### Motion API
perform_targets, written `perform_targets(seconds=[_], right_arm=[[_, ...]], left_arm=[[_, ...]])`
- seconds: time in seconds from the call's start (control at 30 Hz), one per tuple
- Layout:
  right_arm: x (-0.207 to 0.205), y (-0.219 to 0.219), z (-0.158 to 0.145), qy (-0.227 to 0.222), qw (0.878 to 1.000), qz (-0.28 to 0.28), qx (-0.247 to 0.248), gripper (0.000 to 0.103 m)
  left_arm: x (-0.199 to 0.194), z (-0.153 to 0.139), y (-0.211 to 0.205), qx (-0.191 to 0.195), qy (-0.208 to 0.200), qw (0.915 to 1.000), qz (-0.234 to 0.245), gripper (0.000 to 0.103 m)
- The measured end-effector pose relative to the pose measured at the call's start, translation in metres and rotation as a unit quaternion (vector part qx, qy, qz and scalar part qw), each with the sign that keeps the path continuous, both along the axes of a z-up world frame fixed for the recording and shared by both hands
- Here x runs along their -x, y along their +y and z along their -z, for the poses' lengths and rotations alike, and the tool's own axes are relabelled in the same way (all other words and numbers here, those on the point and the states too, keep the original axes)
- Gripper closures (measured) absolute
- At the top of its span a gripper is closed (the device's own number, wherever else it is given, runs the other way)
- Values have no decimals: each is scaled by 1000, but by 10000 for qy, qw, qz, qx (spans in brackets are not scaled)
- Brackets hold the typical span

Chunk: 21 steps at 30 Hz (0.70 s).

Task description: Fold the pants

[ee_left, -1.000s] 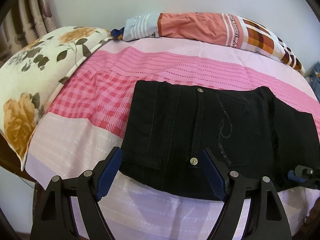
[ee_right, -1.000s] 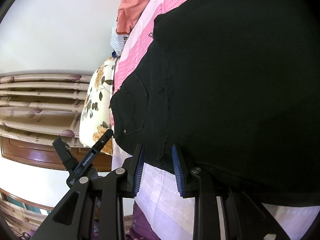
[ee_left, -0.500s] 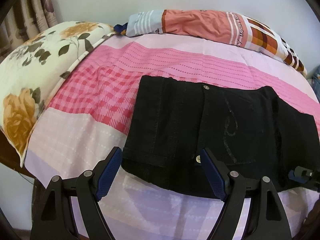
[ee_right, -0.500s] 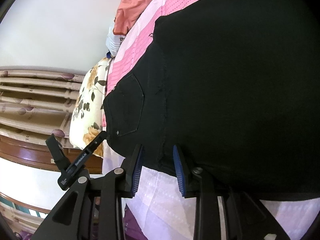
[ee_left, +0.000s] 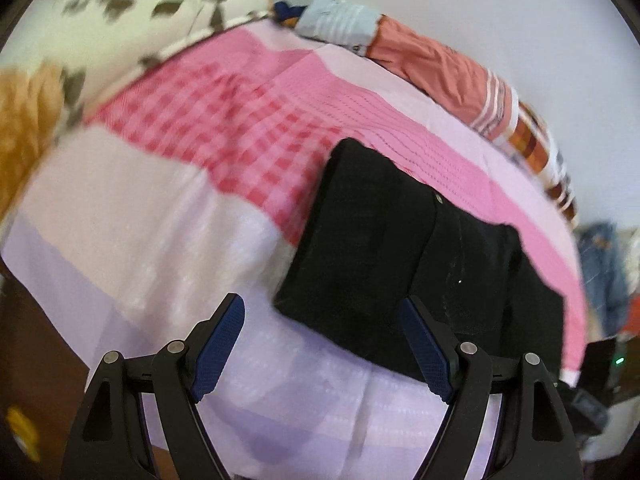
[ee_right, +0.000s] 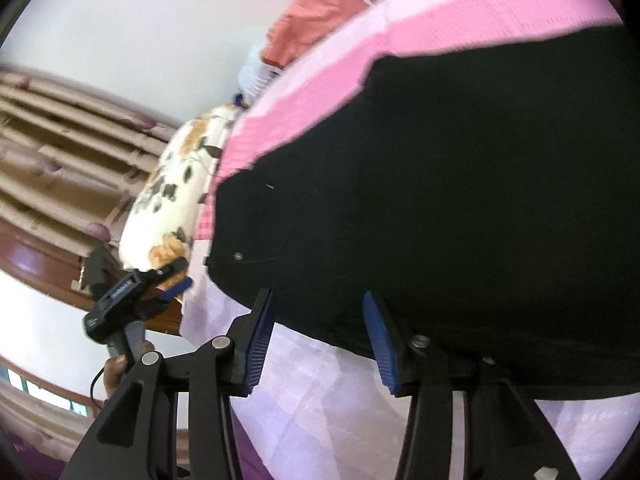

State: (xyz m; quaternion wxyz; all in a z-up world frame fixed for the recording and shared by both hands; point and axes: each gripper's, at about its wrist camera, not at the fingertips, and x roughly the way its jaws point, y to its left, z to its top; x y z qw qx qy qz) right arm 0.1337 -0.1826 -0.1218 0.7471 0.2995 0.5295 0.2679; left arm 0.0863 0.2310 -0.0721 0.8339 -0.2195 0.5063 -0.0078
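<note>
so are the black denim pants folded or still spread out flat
Folded. The black denim pants lie as a compact stacked rectangle on the pink striped bedsheet, layered edges showing, no legs trailing. Both grippers are open, off the cloth.

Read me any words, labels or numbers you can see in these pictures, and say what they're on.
Nothing can be read with certainty.
White label on the left hand-held gripper, seen from the right wrist: too blurred to read.
Lettering on the orange striped cloth by the wall: blurred out.
Black pants: no text visible, only metal rivets.

black left gripper (ee_left: pixel 322 344) and right gripper (ee_right: pixel 318 342) — ribbed blue pads, silver screws.
</note>
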Motion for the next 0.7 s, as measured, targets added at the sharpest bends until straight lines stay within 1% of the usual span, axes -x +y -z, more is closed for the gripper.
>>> perform_targets(seconds=[0.03, 0.07, 0.13, 0.2, 0.27, 0.33, 0.43, 0.6, 0.7], right_arm=[[1, 3, -5, -119, 9999, -25, -25, 59], [1, 4, -11, -244, 9997, -62, -63, 59], [4, 7, -21, -475, 9986, -123, -174, 59], [5, 10, -27, -606, 9979, -145, -145, 59], [6, 12, -29, -657, 9977, -170, -15, 59], [6, 10, -28, -592, 9981, -161, -28, 59], [4, 10, -25, -441, 9989, -95, -92, 59], [2, 5, -16, -182, 9995, -12, -241, 59], [2, 6, -12, -84, 9996, -21, -268, 57]], left_arm=[[2, 2, 6, 145, 25, 9999, -16, 23], [4, 7, 14, 400, 62, 9992, -32, 23], [5, 13, 20, 771, 127, 9969, -12, 23], [4, 19, 20, 1074, 185, 9940, 90, 23], [1, 27, 17, 1408, 263, 9896, 159, 24], [-3, 33, 14, 1643, 344, 9856, 207, 25], [-10, 42, 14, 1884, 501, 9807, 120, 25], [-21, 58, 16, 2108, 747, 9747, -34, 26], [-28, 56, 16, 2170, 644, 9740, -57, 26]])
